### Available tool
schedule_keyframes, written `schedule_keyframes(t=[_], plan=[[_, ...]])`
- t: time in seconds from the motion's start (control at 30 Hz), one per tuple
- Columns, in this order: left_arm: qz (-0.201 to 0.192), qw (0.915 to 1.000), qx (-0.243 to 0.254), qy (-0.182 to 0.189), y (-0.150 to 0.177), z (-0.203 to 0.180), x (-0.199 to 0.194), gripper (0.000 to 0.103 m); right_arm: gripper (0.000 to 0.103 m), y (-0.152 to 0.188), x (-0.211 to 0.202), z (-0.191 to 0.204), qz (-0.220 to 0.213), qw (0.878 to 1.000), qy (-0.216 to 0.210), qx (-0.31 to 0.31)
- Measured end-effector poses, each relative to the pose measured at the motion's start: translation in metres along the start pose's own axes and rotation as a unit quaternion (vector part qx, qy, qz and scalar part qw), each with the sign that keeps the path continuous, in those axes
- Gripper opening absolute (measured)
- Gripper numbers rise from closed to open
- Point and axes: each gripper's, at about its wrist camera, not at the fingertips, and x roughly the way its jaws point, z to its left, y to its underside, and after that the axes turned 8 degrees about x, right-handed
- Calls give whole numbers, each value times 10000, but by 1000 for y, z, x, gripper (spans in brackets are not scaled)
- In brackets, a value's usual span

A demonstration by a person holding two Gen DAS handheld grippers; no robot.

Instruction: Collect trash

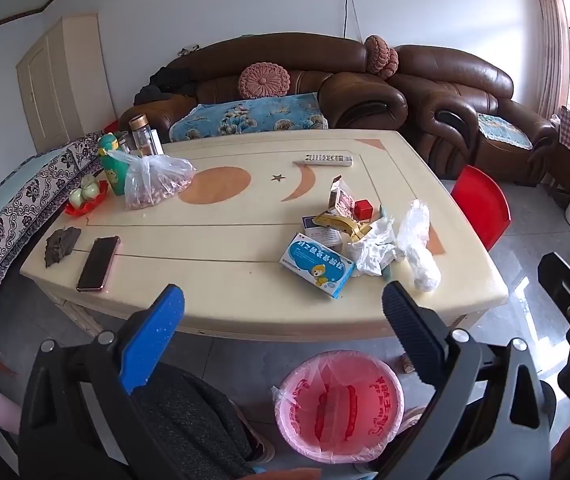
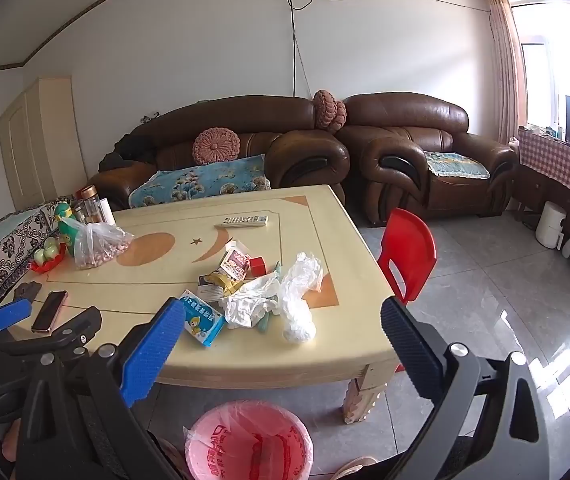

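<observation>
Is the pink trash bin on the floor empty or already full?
Empty, as far as visible: the pink bag-lined trash bin shows only its liner inside, and the trash lies on the cream table.

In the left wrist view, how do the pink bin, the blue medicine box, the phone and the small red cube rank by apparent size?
1. pink bin, though it is nearest the camera
2. blue medicine box
3. phone, close to the box, so unsure
4. red cube
</observation>
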Motion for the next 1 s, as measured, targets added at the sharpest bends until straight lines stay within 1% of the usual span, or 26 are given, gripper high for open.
schedule_keyframes(t=[0.07, 0.17, 0.2, 0.27, 0.4, 0.47, 0.57, 0.6, 1.0], plan=[[50, 10000, -24, 35, 0, -1, 2, 97, 96, 0, 1, -1, 16, 10000, 3, 4], [116, 9999, 12, -35, 0, -5, 3, 97, 96, 0, 3, -2, 47, 10000, -8, 35], [121, 9999, 17, -44, 1, -1, 10, 97, 96, 0, 3, -2, 47, 10000, -10, 30], [72, 10000, 58, -5, 4, -2, 12, 97, 96, 0, 3, -2, 46, 10000, -18, 18], [-47, 9997, 201, -119, 3, -10, 6, 97, 96, -1, 4, -1, 93, 9999, 18, 43], [-89, 9996, 240, -91, 6, -8, 1, 97, 96, -2, 3, 1, 89, 10000, 25, 33], [-68, 9998, 195, -38, 5, -7, 0, 97, 96, -3, 1, 3, 67, 10000, 27, 16], [-55, 9998, 187, -26, 5, -7, 0, 97, 96, 2, 4, -2, 78, 10000, 30, 21], [60, 10000, 66, -16, 4, 0, 8, 97, 96, 2, 4, -1, 73, 10000, 50, -7]])
